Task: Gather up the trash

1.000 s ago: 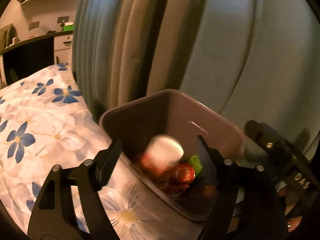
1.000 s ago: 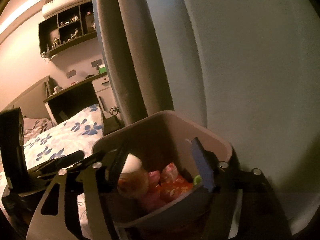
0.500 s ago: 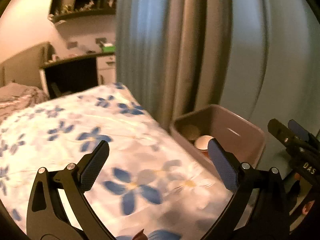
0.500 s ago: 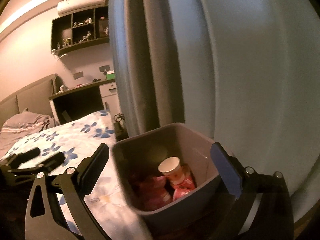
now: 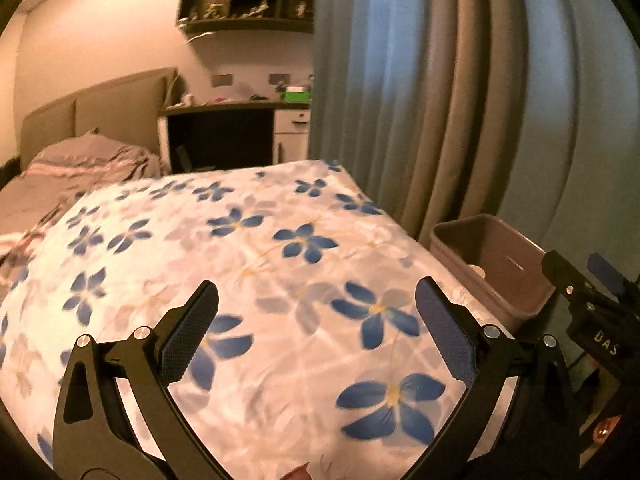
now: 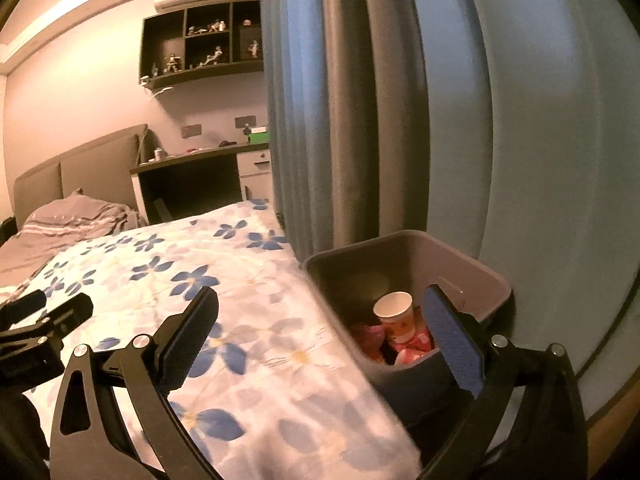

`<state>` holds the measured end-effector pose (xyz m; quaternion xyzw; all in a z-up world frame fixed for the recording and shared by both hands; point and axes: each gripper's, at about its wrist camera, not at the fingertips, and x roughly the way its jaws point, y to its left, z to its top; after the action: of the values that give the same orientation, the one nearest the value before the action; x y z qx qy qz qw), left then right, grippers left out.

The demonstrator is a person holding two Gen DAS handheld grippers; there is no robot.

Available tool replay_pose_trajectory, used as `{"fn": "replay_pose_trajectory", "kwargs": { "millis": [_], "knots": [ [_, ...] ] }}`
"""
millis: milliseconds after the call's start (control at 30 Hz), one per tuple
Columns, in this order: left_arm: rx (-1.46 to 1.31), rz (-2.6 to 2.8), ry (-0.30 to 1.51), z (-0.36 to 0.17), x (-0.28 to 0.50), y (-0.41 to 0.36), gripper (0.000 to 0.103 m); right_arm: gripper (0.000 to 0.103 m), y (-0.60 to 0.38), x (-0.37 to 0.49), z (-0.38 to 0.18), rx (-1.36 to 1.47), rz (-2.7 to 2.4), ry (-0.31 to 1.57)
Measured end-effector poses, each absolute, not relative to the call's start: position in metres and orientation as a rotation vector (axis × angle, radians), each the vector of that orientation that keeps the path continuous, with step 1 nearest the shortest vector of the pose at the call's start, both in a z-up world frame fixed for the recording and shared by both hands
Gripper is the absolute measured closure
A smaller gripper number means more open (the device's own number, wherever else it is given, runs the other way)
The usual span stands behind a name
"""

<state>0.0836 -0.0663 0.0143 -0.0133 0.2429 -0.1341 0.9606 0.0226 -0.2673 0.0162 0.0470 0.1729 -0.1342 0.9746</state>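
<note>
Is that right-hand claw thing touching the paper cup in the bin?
Apart. The right wrist view shows the right gripper wide open and empty, with the paper cup standing free inside the bin.

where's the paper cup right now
The paper cup stands in the trash bin beside the bed's right edge, against the curtain, among pink wrappers; in the right wrist view it shows just left of the gripper's right finger.

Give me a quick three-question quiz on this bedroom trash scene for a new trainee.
1. True or false: the paper cup lies inside the bin.
2. What does the right hand-held gripper hold: A) a cup, B) a wrapper, C) nothing?
3. Fill in: the bin stands between the bed and the ____.

Key: 1 true; 2 C; 3 curtain.
</note>
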Motion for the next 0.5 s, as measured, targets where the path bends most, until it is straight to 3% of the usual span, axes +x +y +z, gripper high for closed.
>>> {"fn": "replay_pose_trajectory", "kwargs": {
  "millis": [500],
  "knots": [
    [-0.041, -0.207, 0.442, 0.017, 0.039, -0.022, 0.006, 0.006, -0.215, -0.014, 0.026, 0.048, -0.255, 0.299]
  ]
}}
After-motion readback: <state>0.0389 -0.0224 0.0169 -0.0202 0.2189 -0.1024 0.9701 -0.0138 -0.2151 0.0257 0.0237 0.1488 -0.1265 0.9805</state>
